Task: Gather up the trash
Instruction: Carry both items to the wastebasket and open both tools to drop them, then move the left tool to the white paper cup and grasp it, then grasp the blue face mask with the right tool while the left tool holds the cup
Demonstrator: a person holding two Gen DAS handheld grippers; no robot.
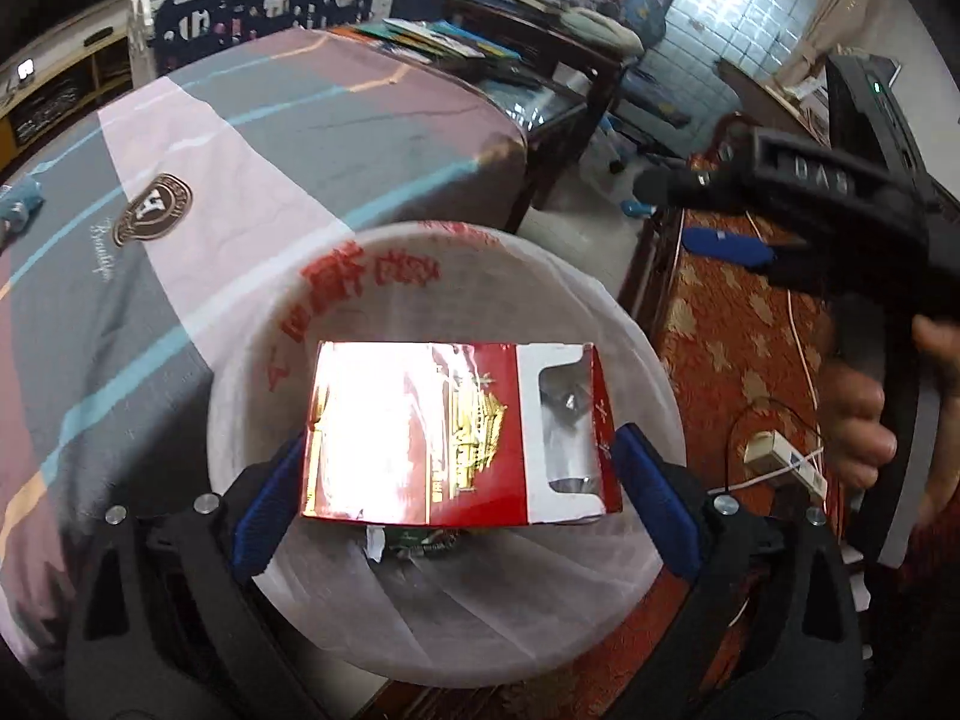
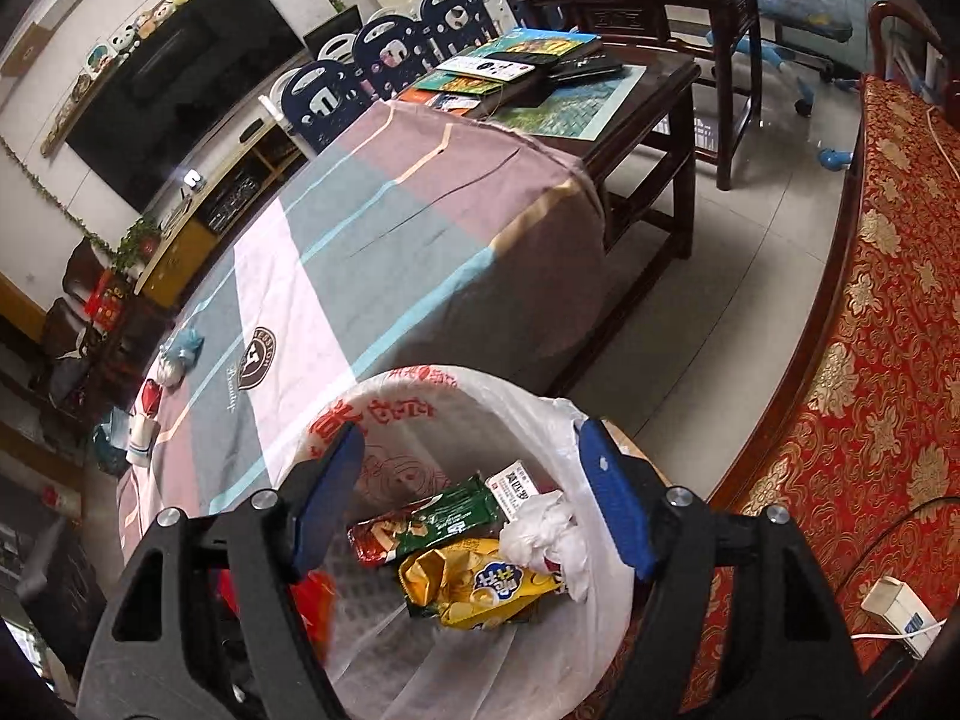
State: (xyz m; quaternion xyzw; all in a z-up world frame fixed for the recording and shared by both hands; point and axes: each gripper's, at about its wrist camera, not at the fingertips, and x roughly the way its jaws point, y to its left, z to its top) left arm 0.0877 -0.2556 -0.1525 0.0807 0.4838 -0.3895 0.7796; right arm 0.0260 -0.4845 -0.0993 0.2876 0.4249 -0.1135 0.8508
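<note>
The red cigarette box (image 1: 462, 435) sits crosswise in the left tongs (image 1: 459, 480), blue pads (image 1: 270, 510) clamped on both of its ends, hanging right over the mouth of the bin (image 1: 600, 600) at frame centre. One end is torn open, white card and foil showing.

Over in the right wrist view, the right tongs (image 2: 474, 498) stand spread wide with nothing between them, poised above the same bin (image 2: 600, 630). Down inside its white bag liner (image 2: 420, 414), printed in red: a green and red snack wrapper (image 2: 432, 522), a yellow crisp packet (image 2: 474, 588), a ball of white tissue (image 2: 552, 534) and a small printed paper slip (image 2: 519, 489). Something red blurs at the liner's left side; what it is I cannot tell.

The bin stands on the floor, tucked against the table (image 2: 360, 252), whose cloth runs in grey, mauve and pale pink blocks with blue stripes and a brown round badge (image 2: 258, 357). At the table's far left edge in the right view lie more scraps (image 2: 174, 360), blue, white and red.

Beyond, upper middle, a dark wooden side table (image 2: 660, 96) carries a stack of books (image 2: 516, 69). Pale tiled floor (image 2: 738, 276) between. Down the right edge, a red and gold patterned bench (image 2: 870, 360) with a white charger (image 2: 900, 606) and its cable. A television (image 2: 180, 78) hangs upper left.

In the left wrist view, the person's hand (image 1: 864, 420) grips the right tool's black handle at the right edge.
</note>
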